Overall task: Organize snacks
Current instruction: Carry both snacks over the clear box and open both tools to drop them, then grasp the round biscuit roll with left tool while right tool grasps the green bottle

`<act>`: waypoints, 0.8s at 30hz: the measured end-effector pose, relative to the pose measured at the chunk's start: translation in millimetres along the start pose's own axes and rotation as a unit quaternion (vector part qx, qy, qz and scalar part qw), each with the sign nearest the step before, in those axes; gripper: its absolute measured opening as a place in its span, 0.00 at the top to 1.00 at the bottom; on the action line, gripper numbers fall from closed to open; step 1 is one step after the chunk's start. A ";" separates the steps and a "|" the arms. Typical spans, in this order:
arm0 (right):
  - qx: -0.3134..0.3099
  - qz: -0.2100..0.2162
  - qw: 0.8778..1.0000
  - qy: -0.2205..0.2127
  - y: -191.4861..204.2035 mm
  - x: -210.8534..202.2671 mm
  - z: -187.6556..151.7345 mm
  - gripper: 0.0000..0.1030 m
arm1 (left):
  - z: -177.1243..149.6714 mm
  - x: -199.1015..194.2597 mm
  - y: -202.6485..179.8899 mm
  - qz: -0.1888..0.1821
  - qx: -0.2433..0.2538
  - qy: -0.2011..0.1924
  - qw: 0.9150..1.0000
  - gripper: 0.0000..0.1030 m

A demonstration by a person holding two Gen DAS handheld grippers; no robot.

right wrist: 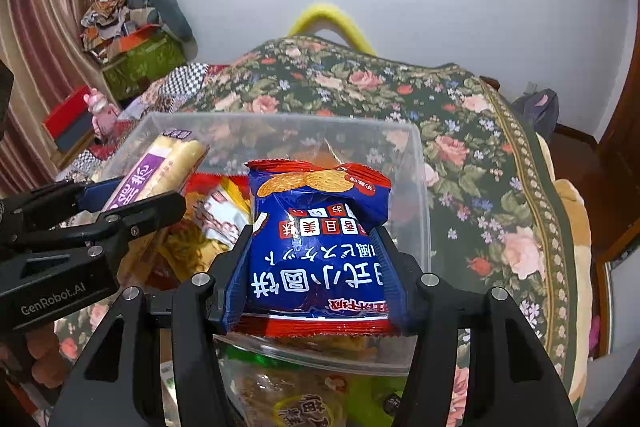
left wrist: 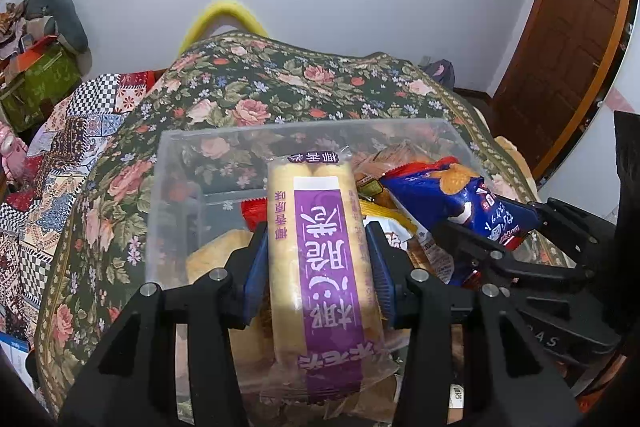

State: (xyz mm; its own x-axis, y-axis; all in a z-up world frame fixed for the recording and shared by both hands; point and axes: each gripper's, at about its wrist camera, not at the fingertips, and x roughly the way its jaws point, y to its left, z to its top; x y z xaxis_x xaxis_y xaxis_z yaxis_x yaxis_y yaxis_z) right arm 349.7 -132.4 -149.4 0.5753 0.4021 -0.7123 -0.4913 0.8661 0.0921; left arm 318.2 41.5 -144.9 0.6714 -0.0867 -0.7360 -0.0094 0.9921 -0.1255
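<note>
Under my claws is a bed or a table covered with a dark floral cloth (left wrist: 256,95); which of the two I cannot tell, because the cloth with pink roses and a patterned border hides all of it. A clear plastic bin (right wrist: 420,187) stands directly on this cloth, near to me. At the left side a patchwork cloth (left wrist: 60,155) with checkered squares lies beside the floral one. Near the close edge, some snack packets (right wrist: 288,399) seem to lie in front of the bin.
</note>
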 end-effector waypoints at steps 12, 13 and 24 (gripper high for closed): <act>-0.002 0.004 1.000 -0.015 -3.7 -30.1 -6.2 0.46 | -7.6 -32.2 -6.9 -0.010 0.016 -0.013 1.000 0.48; -0.004 0.003 1.000 -0.018 -5.0 -33.9 -7.3 0.46 | -8.6 -36.0 -8.5 -0.012 0.017 -0.015 1.000 0.45; -0.010 -0.029 0.999 -0.032 -27.3 -81.8 -40.2 0.45 | -50.7 -62.4 -45.2 -0.013 0.040 -0.010 0.999 0.25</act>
State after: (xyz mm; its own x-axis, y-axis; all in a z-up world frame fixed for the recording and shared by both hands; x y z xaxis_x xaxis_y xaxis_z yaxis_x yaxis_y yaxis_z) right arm 289.8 -200.9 -121.6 0.6434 0.3698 -0.6703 -0.4687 0.8826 0.0370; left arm 239.2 -2.5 -127.0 0.6860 -0.1124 -0.7189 0.0672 0.9936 -0.0912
